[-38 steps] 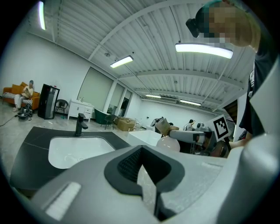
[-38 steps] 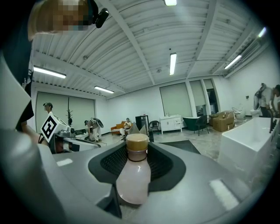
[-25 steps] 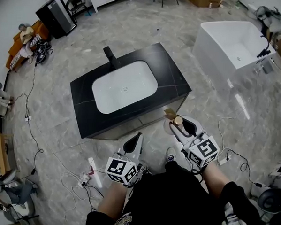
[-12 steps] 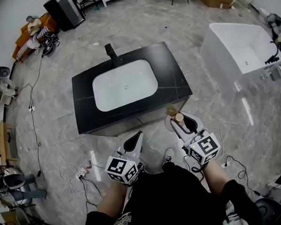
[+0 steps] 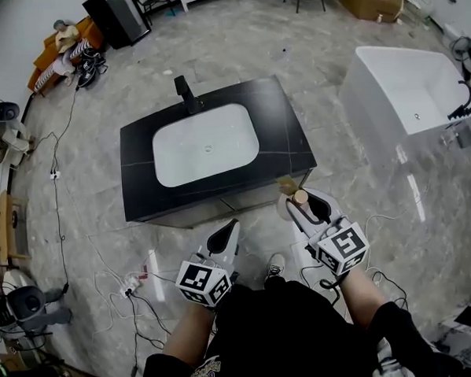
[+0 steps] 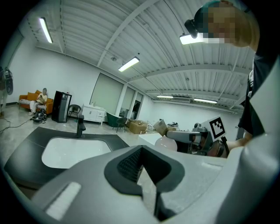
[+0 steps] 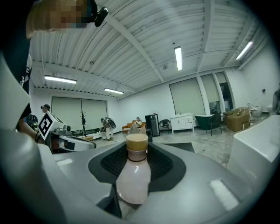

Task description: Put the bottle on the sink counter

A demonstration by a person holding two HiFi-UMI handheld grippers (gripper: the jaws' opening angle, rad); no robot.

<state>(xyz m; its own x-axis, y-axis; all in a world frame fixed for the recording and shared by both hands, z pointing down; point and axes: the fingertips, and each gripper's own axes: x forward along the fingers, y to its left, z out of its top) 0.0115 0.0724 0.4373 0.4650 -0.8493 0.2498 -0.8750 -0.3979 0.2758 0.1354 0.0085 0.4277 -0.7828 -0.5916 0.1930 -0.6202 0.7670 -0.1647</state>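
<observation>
Stage: carrying, nothing placed yet | right gripper (image 5: 306, 211) is pinching the bottle (image 7: 133, 175) over the floor, near the sink counter (image 5: 289, 134) front corner | left gripper (image 5: 225, 239) is hanging pressed together, empty | setting down is remaining

Pretty bright and even all round, lit by long overhead strip lights (image 7: 177, 58), so shadows were soft. The glossy floor (image 5: 413, 192) threw back pale streaks of glare, and the white basin (image 5: 206, 144) looked nearly blown out. There was heavy fisheye bend at the edges everywhere, with black corners in both gripper views. The bottle (image 7: 133, 177), right up close, came out a bit soft.
</observation>
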